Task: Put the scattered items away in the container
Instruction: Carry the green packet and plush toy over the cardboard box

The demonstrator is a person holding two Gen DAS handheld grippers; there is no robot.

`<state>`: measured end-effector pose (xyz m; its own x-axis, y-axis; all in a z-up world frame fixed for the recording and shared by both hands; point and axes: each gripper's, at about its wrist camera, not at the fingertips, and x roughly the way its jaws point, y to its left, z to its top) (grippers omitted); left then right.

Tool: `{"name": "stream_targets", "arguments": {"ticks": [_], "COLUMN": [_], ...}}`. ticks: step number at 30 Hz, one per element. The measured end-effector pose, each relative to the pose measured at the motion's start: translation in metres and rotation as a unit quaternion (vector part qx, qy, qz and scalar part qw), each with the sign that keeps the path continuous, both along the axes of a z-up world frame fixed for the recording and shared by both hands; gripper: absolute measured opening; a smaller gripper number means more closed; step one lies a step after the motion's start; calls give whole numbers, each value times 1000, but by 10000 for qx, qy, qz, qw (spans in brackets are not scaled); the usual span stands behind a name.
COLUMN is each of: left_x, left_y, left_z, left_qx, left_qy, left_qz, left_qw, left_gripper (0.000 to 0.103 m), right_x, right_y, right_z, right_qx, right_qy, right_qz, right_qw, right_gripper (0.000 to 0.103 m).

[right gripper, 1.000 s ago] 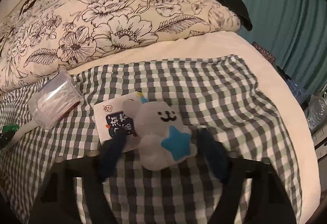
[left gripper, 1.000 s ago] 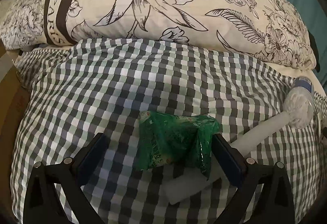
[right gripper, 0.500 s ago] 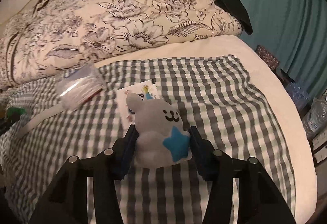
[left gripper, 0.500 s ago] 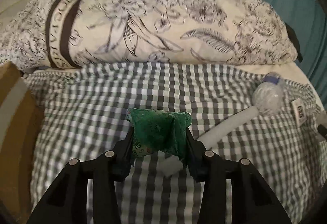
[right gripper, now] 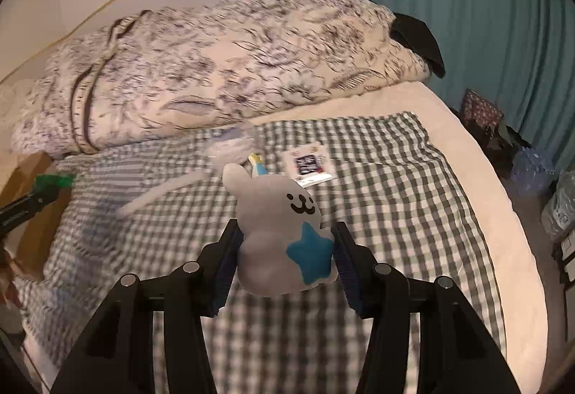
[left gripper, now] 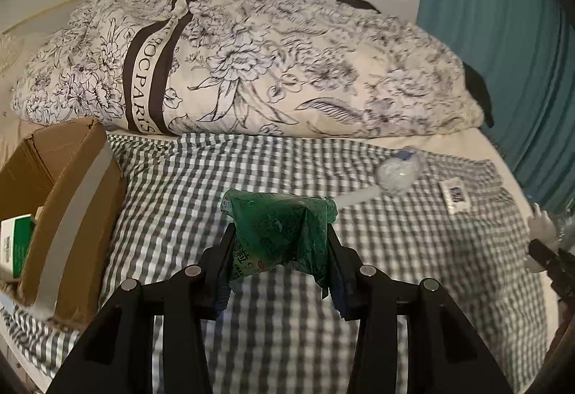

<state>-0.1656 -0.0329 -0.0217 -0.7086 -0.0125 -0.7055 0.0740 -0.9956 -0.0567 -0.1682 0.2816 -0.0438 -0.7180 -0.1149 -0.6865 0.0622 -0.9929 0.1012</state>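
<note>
My left gripper [left gripper: 278, 250] is shut on a crumpled green packet [left gripper: 280, 232] and holds it above the checked cloth. A brown cardboard box [left gripper: 72, 200] stands open at the left, with a green-and-white carton [left gripper: 14, 246] inside. My right gripper [right gripper: 285, 250] is shut on a grey plush toy [right gripper: 276, 225] with a blue star, lifted off the bed. On the cloth lie a clear plastic jar [left gripper: 397, 173], a white stick [left gripper: 357, 197] and a small printed card [right gripper: 309, 166]. The left gripper with the packet also shows in the right wrist view [right gripper: 43, 189].
A large floral duvet [left gripper: 251, 70] is piled across the back of the bed. A teal curtain [right gripper: 485, 17] hangs at the right. Bags and water bottles [right gripper: 532, 171] stand on the floor beyond the bed's right edge.
Both grippers closed on their items and lifted them off the cloth. The left one rose and drew back, bringing the box into view; the right one rose with the plush.
</note>
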Motion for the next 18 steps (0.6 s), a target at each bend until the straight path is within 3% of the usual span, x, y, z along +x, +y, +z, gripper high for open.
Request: {"name": "stream_targets", "arguments": {"ticks": [18], "left_x": [93], "left_y": [-3], "left_z": [65], "left_qx": [-121], "left_qy": [617], "left_qz": [-244], "left_qw": [9977], "left_gripper": [45], "right_x": [100], "right_y": [-105], "right_z": [69], "right_qx": [-85], "right_qy": [590], "right_qz": [972], "right_qw": [9935], "right_gripper": [50]}}
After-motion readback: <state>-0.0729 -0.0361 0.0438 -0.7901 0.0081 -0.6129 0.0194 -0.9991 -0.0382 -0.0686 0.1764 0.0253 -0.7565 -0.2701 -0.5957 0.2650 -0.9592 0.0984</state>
